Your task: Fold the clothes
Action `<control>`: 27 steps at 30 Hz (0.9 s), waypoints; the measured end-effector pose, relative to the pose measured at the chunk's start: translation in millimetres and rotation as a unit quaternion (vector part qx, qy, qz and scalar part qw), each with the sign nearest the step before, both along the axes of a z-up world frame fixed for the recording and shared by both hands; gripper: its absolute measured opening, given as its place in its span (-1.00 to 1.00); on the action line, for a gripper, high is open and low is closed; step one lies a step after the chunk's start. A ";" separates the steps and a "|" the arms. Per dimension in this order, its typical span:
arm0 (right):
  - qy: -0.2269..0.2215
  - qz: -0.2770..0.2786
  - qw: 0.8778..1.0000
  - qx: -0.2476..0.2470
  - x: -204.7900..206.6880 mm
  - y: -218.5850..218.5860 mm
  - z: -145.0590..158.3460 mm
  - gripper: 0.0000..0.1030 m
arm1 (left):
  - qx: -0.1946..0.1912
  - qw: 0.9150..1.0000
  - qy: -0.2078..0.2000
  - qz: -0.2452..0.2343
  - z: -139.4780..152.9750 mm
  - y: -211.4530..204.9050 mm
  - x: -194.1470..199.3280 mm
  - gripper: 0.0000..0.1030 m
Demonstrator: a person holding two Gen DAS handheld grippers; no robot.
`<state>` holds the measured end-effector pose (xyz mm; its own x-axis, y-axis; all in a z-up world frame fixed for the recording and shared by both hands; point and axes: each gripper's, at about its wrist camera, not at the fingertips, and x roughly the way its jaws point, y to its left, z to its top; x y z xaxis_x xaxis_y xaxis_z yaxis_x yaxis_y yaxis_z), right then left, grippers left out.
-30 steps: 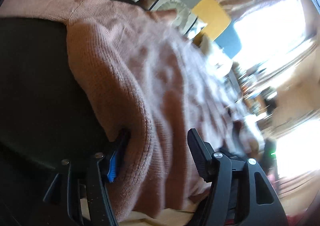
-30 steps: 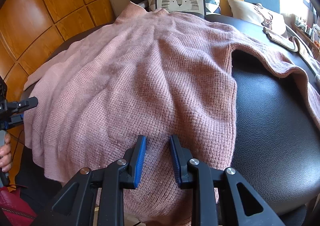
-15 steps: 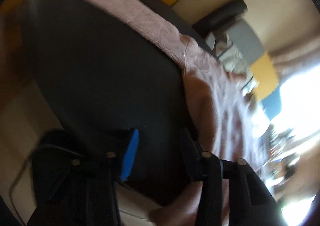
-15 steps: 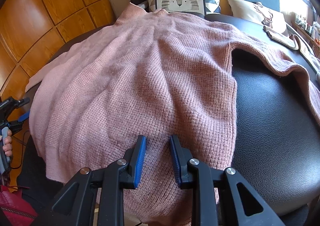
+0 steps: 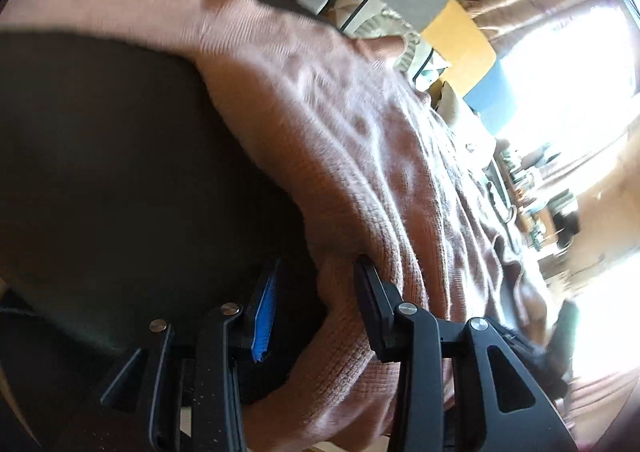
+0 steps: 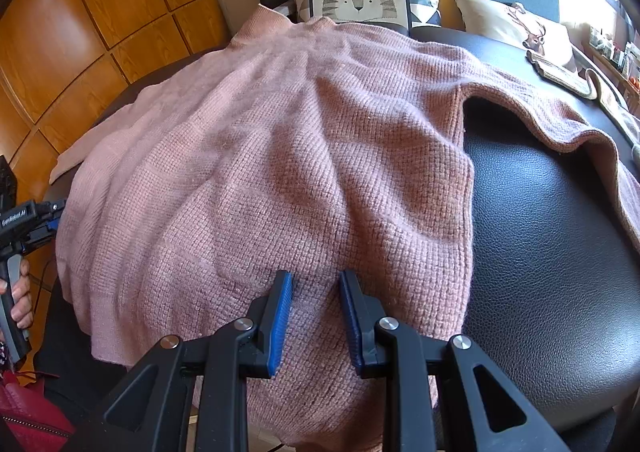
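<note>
Both tools gape, fingers straddling the pink sweater's hem

Your right gripper hangs over the pink sweater's near hem, fingers apart with knit showing between them. The sweater lies spread across the black surface. Your left gripper sits at its left edge.

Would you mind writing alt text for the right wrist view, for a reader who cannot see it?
A pink knitted sweater lies spread over a black leather surface, with the right hand-held gripper open above its near hem. A tiger-print cushion sits behind, and the left hand-held gripper waits at the sweater's left edge.
</note>
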<state>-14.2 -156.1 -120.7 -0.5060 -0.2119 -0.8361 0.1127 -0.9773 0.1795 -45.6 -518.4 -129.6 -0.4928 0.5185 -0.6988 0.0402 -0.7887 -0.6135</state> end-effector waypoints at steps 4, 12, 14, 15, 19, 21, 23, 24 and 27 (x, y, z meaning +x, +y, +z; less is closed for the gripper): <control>-0.001 0.000 1.000 0.000 -2.0 0.3 -0.8 -0.52 | 0.054 0.998 -0.019 0.002 -5.4 -5.1 -9.7 -0.17; -0.002 0.001 1.000 -0.001 -3.0 1.4 -1.3 -0.52 | 0.072 0.997 -0.028 0.006 -14.8 3.6 -10.6 -1.00; -0.002 0.002 1.000 -0.001 -3.3 1.6 -1.3 -0.52 | 0.059 0.998 -0.018 0.005 -8.7 4.4 -6.5 -1.00; -0.002 0.002 1.000 -0.001 -3.4 1.7 -1.3 -0.52 | 0.057 0.998 -0.012 0.009 -3.8 2.0 -3.3 -1.00; -0.002 0.002 1.000 -0.003 -4.8 2.2 -1.7 -0.52 | 0.063 0.997 0.011 0.037 13.2 -23.3 16.6 -1.00; -0.002 0.001 1.000 -0.004 -5.7 2.3 -2.1 -0.52 | 0.041 0.999 0.000 0.033 12.6 -28.0 19.4 -1.00; -0.001 0.000 1.000 -0.004 -6.3 2.4 -2.6 -0.52 | 0.008 0.999 -0.022 0.023 7.3 -28.5 19.1 -1.00; 0.000 -0.001 1.000 -0.004 -6.2 2.3 -2.5 -0.52 | -0.007 0.999 -0.037 0.021 1.6 -27.9 18.8 -0.96; 0.000 -0.001 1.000 -0.005 -4.2 2.0 -1.8 -0.52 | 0.008 0.999 -0.039 0.021 -4.1 -26.6 21.6 -0.75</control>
